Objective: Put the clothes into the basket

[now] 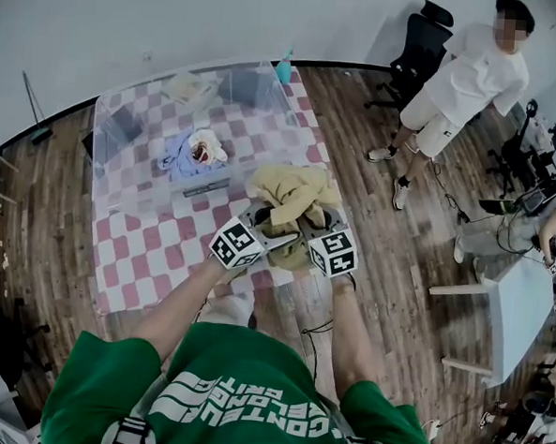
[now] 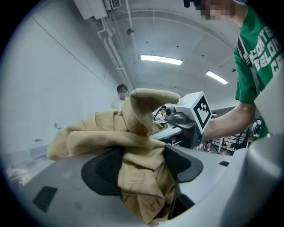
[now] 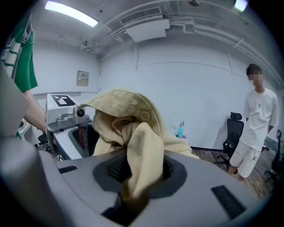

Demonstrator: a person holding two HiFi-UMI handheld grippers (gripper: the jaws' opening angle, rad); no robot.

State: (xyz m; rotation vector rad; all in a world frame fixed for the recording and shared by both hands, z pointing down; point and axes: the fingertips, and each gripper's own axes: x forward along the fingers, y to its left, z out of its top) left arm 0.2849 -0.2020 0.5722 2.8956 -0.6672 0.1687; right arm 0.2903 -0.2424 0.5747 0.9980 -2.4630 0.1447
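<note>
Over the near part of the checked surface (image 1: pixel 154 246), a tan garment (image 1: pixel 294 194) hangs bunched between both grippers, off the cloth. Left gripper (image 1: pixel 257 217) is closed on a thick wad of it: in the left gripper view the two dark pads (image 2: pixel 104 170) stand fairly wide with tan garment (image 2: pixel 133 128) packed between them and spilling above and below the left gripper (image 2: pixel 142 166). Right gripper (image 1: pixel 323 219) pinches a thinner fold: in the right gripper view the jaws sit narrow and a single strip of tan garment (image 3: pixel 128 111) runs down through the right gripper (image 3: pixel 141 170). The two grippers are close together, marker cubes facing the person. Clear basket (image 1: pixel 104 149) stands on the far half of the surface; the garment is at its near right corner, over the rim or just short, cannot tell. Blue garment (image 1: pixel 179 154) already lies inside the basket. Person in white (image 1: pixel 465 82) stands to the right beside a black office chair (image 1: pixel 420 47).
</note>
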